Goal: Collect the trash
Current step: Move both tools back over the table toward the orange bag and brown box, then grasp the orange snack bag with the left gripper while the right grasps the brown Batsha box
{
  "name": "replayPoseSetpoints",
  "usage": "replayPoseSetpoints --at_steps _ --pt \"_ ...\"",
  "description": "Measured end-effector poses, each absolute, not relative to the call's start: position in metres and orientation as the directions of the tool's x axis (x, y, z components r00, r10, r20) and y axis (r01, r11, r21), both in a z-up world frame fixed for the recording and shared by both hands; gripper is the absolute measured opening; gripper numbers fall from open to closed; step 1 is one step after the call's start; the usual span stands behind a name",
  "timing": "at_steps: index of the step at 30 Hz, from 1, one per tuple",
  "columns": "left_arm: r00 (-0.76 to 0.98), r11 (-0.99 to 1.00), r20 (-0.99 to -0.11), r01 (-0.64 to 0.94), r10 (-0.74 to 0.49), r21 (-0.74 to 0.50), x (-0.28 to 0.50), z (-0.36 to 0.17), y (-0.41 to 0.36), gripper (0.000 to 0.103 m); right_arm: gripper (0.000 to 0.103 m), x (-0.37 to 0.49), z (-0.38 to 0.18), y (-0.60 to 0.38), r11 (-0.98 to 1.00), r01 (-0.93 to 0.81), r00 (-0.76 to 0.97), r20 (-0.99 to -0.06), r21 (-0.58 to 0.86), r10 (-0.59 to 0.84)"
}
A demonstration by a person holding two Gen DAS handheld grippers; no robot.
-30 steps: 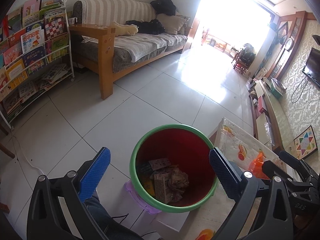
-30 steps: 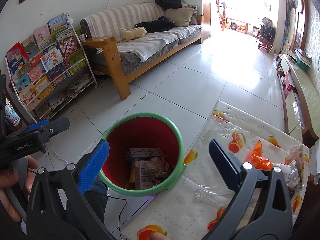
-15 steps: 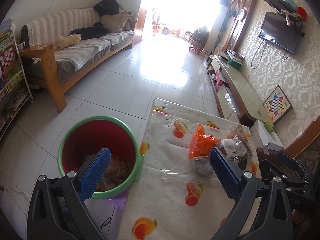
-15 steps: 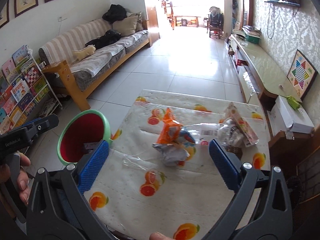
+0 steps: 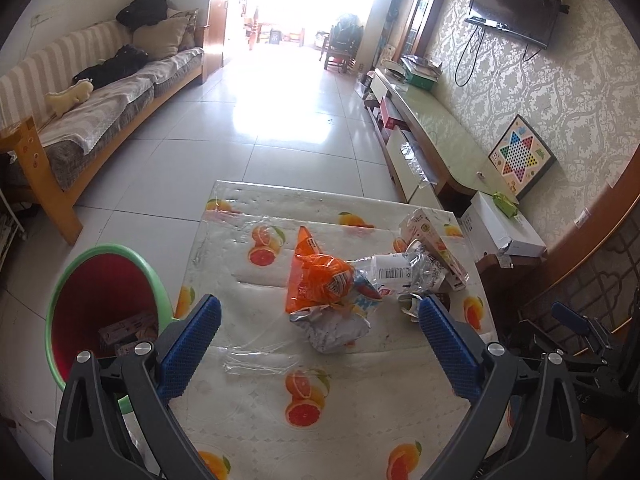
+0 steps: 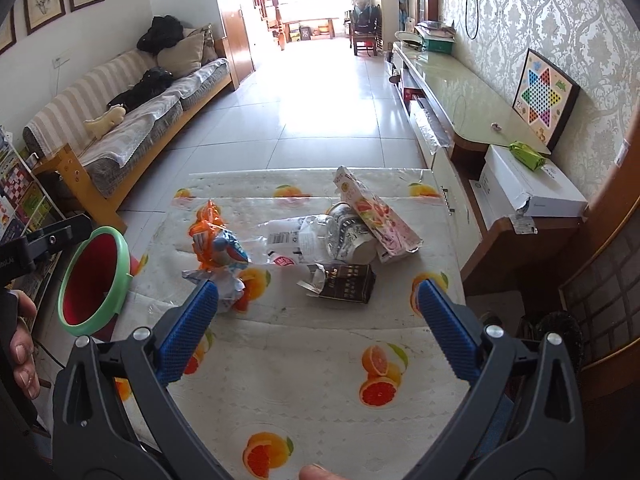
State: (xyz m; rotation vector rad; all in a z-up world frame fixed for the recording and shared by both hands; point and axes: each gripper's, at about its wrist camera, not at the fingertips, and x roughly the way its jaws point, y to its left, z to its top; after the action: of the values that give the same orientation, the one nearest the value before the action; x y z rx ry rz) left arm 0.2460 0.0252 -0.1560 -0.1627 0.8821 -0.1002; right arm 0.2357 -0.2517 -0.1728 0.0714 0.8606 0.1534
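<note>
desk: fruit-print cover, trash pile mid-desk | bin: green rim, red inside, at desk's left edge, holds cartons | left gripper: jaws apart, empty | right gripper: jaws apart, empty, above dark carton

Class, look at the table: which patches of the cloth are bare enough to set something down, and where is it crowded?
Free: the near strip of the cloth between the hand-held grippers and the trash pile, and the far strip behind the pink box. Crowded: the middle, where the orange bag, clear wrapper, cup and dark carton cluster. The bin stands off the left edge.
</note>
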Motion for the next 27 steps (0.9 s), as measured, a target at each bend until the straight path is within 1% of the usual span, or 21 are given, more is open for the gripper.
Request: replayPoseSetpoints --at_steps 5,14,23,27 --pt "0.585 0.983 -0.793 0.037 -0.169 -0.182 0.274 -0.179 0.004 0.095 0.098 0.254 -0.199 -0.265 0.987 -0.085 0.605 -0.78 0.137 0.161" --pt "0.505 0.988 -0.851 0.03 -0.144 -0.149 0.325 -0.232 -0.021 0.095 0.098 0.293 -0.257 -0.268 0.982 -0.048 0.514 -0.838 0.184 0.182" --pt "0.45 0.995 -0.887 0.024 -0.101 -0.101 0.362 -0.271 -0.031 0.095 0.098 0.329 -0.297 -0.258 0.978 -0.025 0.466 -0.863 0.208 0.195" --pt "0.428 0.995 -0.898 0.01 -0.098 -0.104 0.373 -0.286 -0.028 0.095 0.098 0.338 -0.31 -0.253 0.977 -0.016 0.449 -0.871 0.214 0.198"
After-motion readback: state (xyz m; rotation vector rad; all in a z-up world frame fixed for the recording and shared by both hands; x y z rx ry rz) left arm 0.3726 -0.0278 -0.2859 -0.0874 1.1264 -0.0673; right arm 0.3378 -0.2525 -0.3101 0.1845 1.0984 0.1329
